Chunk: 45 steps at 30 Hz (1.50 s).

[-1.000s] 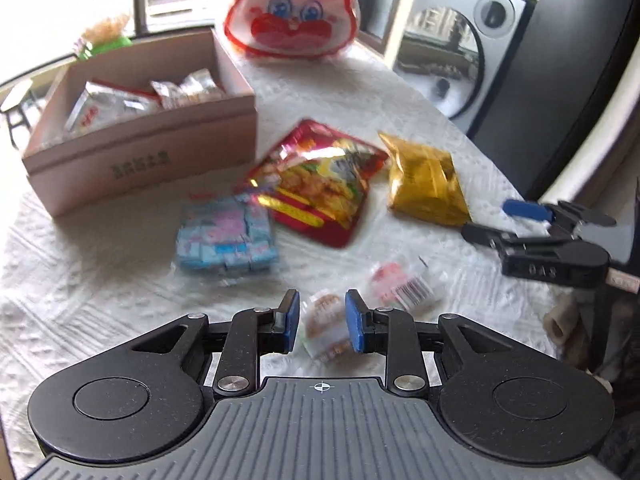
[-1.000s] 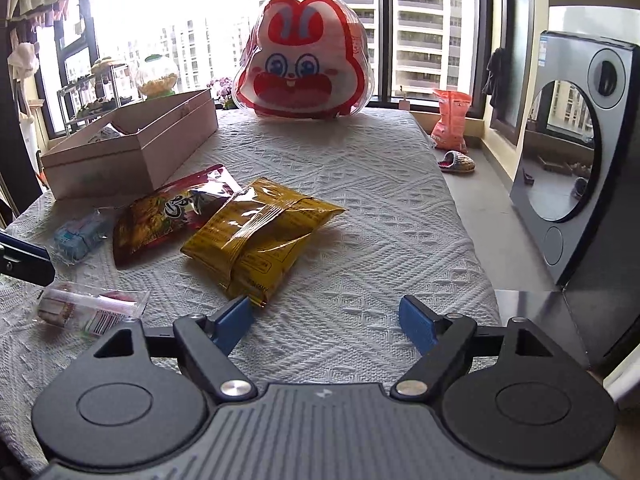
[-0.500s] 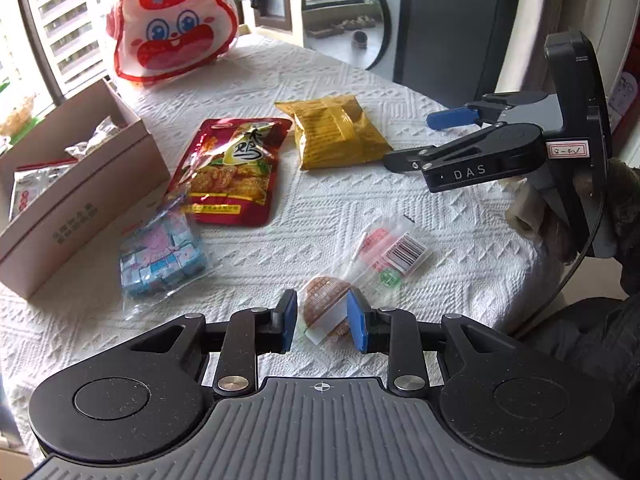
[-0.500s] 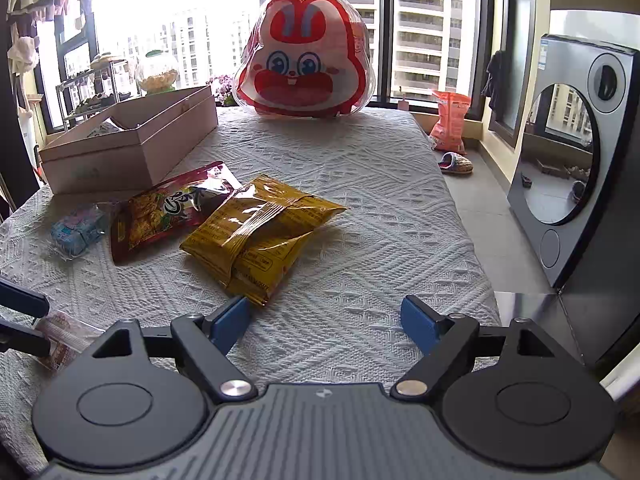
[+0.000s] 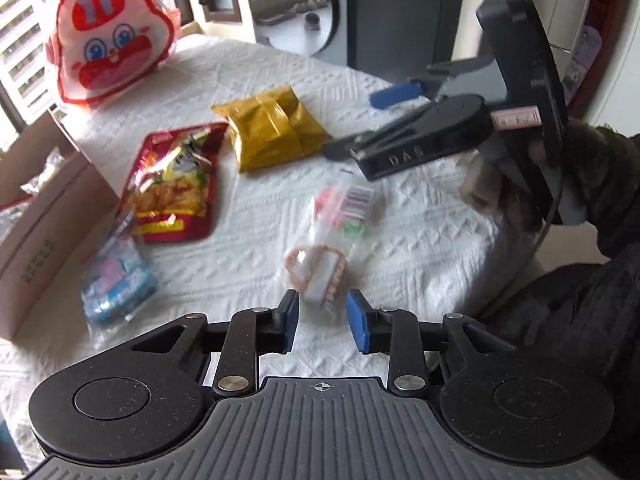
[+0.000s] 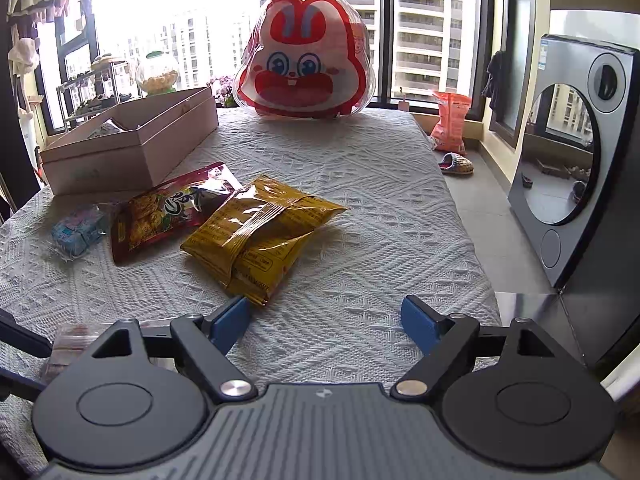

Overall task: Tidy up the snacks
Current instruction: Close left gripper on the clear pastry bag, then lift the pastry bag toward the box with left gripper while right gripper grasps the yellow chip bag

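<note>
My left gripper (image 5: 322,322) stands partly open around the near end of a clear packet (image 5: 320,276) holding a brown round snack; whether the pads touch it I cannot tell. A red snack bag (image 5: 176,188), a yellow bag (image 5: 272,132) and a blue candy pack (image 5: 116,284) lie on the white cloth. The cardboard box (image 5: 36,232) with packets inside stands at left. My right gripper (image 6: 326,320) is open and empty, its left finger near the yellow bag (image 6: 260,232). The right gripper also shows in the left wrist view (image 5: 384,124).
A big red and white rabbit bag (image 6: 304,68) stands at the table's far end. The box (image 6: 132,144) sits far left. The table edge (image 6: 460,208) drops to the floor on the right, with a slipper, an orange bag and a grey appliance (image 6: 580,152).
The left gripper has swung and tilted, so the packet between its fingers looks closer. The right gripper has barely moved.
</note>
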{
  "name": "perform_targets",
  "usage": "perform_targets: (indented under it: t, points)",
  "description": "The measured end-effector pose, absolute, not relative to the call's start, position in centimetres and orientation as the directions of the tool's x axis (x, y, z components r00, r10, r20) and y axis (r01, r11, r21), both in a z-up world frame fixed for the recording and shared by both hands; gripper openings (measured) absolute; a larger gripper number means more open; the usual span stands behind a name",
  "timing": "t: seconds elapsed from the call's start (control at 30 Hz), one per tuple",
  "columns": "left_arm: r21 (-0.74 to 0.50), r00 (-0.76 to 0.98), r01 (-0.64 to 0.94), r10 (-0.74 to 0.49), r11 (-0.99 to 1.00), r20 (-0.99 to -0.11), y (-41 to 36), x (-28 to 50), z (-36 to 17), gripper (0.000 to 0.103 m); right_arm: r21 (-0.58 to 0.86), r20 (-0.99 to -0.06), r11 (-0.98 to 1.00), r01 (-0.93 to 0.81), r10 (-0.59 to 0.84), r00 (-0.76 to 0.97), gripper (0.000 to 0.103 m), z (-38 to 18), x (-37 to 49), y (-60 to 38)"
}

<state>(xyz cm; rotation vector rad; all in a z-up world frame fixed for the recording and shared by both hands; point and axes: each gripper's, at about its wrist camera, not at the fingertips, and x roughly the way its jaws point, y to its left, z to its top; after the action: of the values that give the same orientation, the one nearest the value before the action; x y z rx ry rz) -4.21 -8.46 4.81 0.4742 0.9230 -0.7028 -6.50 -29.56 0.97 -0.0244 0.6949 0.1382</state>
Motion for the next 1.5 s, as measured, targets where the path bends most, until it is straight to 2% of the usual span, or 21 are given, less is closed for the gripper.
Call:
perform_targets:
  t: [0.33, 0.43, 0.5, 0.57, 0.73, 0.83, 0.9, 0.97, 1.07, 1.13, 1.17, 1.27, 1.33, 1.5]
  points:
    - [0.088, 0.398, 0.761, -0.354, 0.643, -0.846, -10.6, -2.5, 4.6, 0.032, 0.023, -0.64, 0.991, -0.134, 0.118, 0.759, 0.084, 1.0, -6.5, -29.6]
    - [0.078, 0.363, 0.786, -0.355, 0.614, -0.862, -11.4, -2.5, 4.1, 0.046, 0.024, -0.64, 0.991, -0.134, 0.118, 0.76, 0.084, 1.0, -6.5, -29.6]
    - [0.081, 0.352, 0.801, -0.357, 0.593, -0.865, -11.9, -2.9, 3.8, 0.062, 0.027, -0.639, 0.991, -0.134, 0.121, 0.76, 0.084, 1.0, -6.5, -29.6]
    - [0.079, 0.35, 0.802, -0.358, 0.592, -0.866, -12.1, -3.0, 3.7, 0.065, 0.033, -0.637, 0.99, -0.135, 0.125, 0.761, 0.084, 1.0, -6.5, -29.6]
    - [0.085, 0.402, 0.739, -0.335, 0.668, -0.852, -11.4, -1.6, 3.5, 0.06, 0.034, -0.637, 0.99, -0.137, 0.127, 0.761, 0.085, 1.0, -6.4, -29.6]
    - [0.041, 0.389, 0.712, -0.345, 0.701, -0.854, -10.8, -0.3, 3.3, 0.058, 0.035, -0.637, 0.99, -0.137, 0.128, 0.76, 0.085, 1.0, -6.4, -29.6]
    - [0.014, 0.376, 0.711, -0.364, 0.703, -0.852, -10.6, 0.1, 3.2, 0.058, 0.041, -0.646, 0.987, -0.156, 0.145, 0.749, 0.088, 1.0, -6.2, -29.6]
    - [-0.001, 0.368, 0.708, -0.371, 0.706, -0.852, -10.7, 0.3, 3.3, 0.058, 0.064, -0.667, 0.979, -0.194, 0.187, 0.721, 0.098, 1.0, -5.6, -29.8]
    - [0.006, 0.382, 0.702, -0.37, 0.712, -0.847, -10.8, -0.5, 3.1, 0.057, 0.102, -0.699, 0.973, -0.207, 0.218, 0.681, 0.103, 1.4, -4.7, -30.0]
    - [0.008, 0.399, 0.695, -0.377, 0.719, -0.836, -10.2, -1.3, 3.1, 0.052, 0.087, -0.722, 0.973, -0.213, 0.209, 0.66, 0.103, 1.5, -4.3, -29.7]
    - [0.004, 0.406, 0.684, -0.377, 0.729, -0.833, -9.7, -1.6, 3.1, 0.045, 0.066, -0.732, 0.972, -0.224, 0.199, 0.651, 0.103, 1.5, -4.2, -29.4]
    - [-0.055, 0.429, 0.585, -0.367, 0.809, -0.825, -6.8, -1.6, 3.7, 0.042, 0.024, -0.76, 0.973, -0.227, 0.166, 0.628, 0.102, 1.7, -3.9, -28.5]
    - [-0.063, 0.501, 0.479, -0.331, 0.876, -0.8, -4.1, -1.3, 4.1, 0.042, 0.063, -0.755, 0.976, -0.208, 0.183, 0.63, 0.098, 2.4, -3.5, -28.3]
    - [-0.157, 0.613, 0.252, -0.283, 0.955, -0.737, 1.1, -0.2, 4.6, 0.042, 0.146, -0.742, 0.98, -0.135, 0.199, 0.64, 0.098, 3.6, -0.5, -26.5]
